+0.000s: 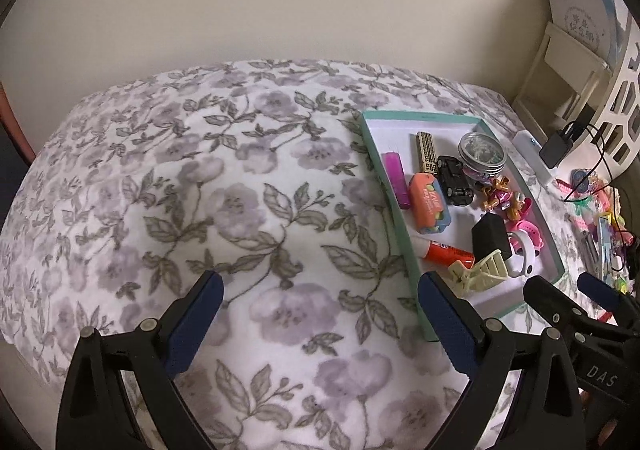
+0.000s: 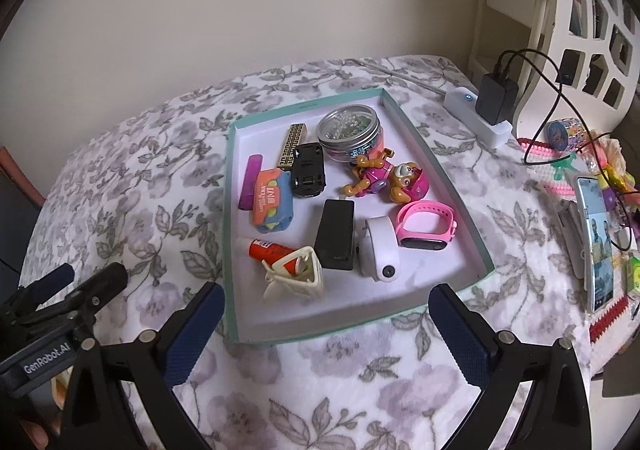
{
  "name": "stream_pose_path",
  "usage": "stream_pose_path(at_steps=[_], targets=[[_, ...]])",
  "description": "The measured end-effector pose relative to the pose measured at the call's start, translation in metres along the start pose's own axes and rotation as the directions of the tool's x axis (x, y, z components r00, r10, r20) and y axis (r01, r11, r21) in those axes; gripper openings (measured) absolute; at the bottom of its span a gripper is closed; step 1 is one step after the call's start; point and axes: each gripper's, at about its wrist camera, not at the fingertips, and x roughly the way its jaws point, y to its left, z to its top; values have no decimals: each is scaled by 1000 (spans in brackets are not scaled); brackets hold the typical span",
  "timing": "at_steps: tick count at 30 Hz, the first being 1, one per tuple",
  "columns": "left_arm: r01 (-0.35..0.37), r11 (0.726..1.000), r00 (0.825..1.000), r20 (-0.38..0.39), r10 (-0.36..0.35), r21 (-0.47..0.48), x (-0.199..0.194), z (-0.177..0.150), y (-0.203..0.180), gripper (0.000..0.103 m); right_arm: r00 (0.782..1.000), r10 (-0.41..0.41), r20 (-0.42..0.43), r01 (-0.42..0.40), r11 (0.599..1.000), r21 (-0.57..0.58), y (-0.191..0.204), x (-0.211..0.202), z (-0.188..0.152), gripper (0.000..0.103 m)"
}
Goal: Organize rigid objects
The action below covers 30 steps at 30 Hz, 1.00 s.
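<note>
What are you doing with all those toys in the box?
Someone holds two grabber tools above a flowery blanket. Both the left gripper and the right gripper are open and hold nothing. The teal tray already has a toy car, a puppy figure, a pink watch and other bits inside.

Left wrist view: looks forward and down over floral bedding (image 1: 248, 210), tray (image 1: 384, 186) right of its fingers. Right wrist view: same heading, nearer, tray (image 2: 452, 178) just ahead between its fingers. Shared: tray, bedding, each other's gripper at frame edge.
</note>
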Motion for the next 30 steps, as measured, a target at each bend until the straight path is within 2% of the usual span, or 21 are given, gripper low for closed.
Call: stream_pose_path(at_steps=[15,30], targets=[[37,999,999,-9,-37,-34,-17,-16,10,98,999,-19,28,20,999,-33,5,-16,-19,103],[-28,1000,1000,-9,28,5,-19,-15,4,98,998,-34,54,36,998,-43,3,-26,-27,103]])
